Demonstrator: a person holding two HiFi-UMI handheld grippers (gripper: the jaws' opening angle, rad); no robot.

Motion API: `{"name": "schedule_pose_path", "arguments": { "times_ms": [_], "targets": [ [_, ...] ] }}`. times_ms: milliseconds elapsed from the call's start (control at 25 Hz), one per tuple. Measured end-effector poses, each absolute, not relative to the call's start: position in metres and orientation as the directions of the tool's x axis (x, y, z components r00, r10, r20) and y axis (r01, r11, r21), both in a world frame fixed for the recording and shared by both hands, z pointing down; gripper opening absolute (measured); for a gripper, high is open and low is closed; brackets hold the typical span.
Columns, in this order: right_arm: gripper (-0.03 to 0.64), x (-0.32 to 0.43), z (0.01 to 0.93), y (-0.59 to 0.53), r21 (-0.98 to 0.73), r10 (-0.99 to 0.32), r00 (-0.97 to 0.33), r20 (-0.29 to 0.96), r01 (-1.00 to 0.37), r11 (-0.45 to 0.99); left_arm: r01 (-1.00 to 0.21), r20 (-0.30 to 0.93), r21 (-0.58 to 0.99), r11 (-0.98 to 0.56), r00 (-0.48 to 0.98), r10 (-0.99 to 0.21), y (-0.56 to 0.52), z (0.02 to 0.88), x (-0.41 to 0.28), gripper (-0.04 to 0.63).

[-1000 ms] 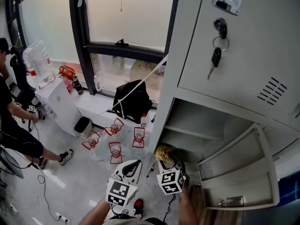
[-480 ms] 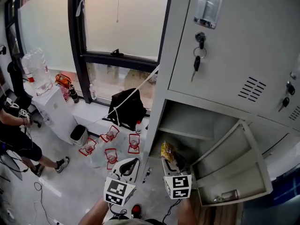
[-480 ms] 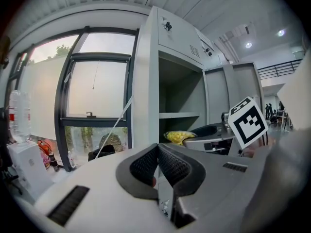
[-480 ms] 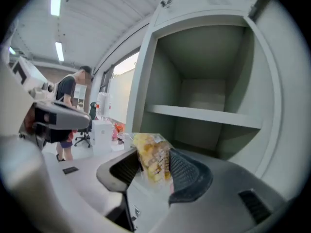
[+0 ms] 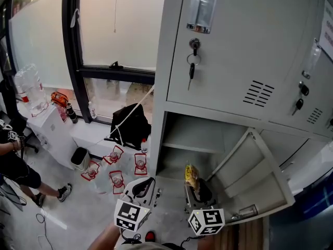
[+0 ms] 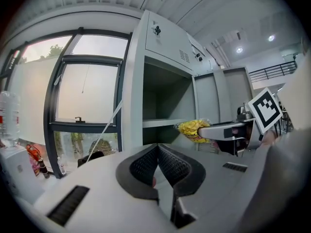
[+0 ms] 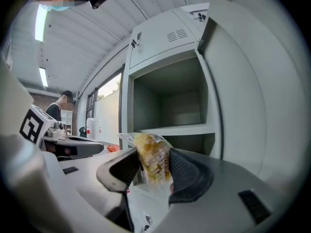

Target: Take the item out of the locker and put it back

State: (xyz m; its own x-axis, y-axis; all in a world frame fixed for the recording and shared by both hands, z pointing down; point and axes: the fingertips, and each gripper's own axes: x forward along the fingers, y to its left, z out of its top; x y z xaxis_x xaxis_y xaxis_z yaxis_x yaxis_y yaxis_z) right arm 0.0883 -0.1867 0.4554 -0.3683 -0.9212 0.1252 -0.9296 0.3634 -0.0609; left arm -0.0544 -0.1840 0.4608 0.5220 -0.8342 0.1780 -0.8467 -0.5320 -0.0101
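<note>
A yellow snack bag in clear wrap (image 5: 191, 175) is pinched upright between the pads of my right gripper (image 5: 194, 185), just in front of the open lower locker compartment (image 5: 193, 135). In the right gripper view the bag (image 7: 152, 160) fills the gap between the pads, with the locker shelf (image 7: 177, 129) behind it. The locker door (image 5: 257, 177) hangs open to the right. My left gripper (image 5: 143, 185) floats to the left of the locker with its pads together and nothing between them (image 6: 158, 152). From the left gripper view the bag (image 6: 193, 129) shows at the right gripper's tip.
Keys hang from the shut upper locker door (image 5: 192, 61). A black bag (image 5: 129, 124) sits on the window sill, with several red-labelled bottles (image 5: 115, 165) on the floor below. At the far left there are a person (image 5: 13, 160) and a water jug (image 5: 30, 90).
Both grippers have risen. The right one has carried the bag up from low by the locker floor to in front of the opening and has rolled upright.
</note>
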Motion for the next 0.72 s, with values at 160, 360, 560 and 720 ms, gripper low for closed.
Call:
{"name": "schedule_pose_path", "arguments": {
  "times_ms": [160, 360, 560, 720],
  "targets": [
    [0.196, 0.100, 0.458, -0.168, -0.077, -0.933, -0.340, 0.120, -0.940, 0.333, -0.824, 0.180, -0.012, -0.567, 0.556, -0.812, -0.179, 0.461, -0.039, 0.021],
    [0.195, 0.113, 0.468, -0.151, -0.117, -0.941, -0.312, 0.130, -0.947, 0.298, -0.803, 0.190, -0.007, -0.596, 0.584, -0.789, -0.176, 0.467, -0.024, 0.021],
    [0.193, 0.118, 0.475, -0.138, -0.141, -0.944, -0.298, 0.139, -0.950, 0.279, -0.785, 0.208, -0.001, -0.619, 0.606, -0.768, -0.170, 0.475, -0.012, 0.021],
    [0.192, 0.120, 0.476, -0.137, -0.135, -0.945, -0.294, 0.143, -0.952, 0.276, -0.781, 0.216, 0.002, -0.625, 0.611, -0.762, -0.168, 0.478, -0.008, 0.021]
  ]
}}
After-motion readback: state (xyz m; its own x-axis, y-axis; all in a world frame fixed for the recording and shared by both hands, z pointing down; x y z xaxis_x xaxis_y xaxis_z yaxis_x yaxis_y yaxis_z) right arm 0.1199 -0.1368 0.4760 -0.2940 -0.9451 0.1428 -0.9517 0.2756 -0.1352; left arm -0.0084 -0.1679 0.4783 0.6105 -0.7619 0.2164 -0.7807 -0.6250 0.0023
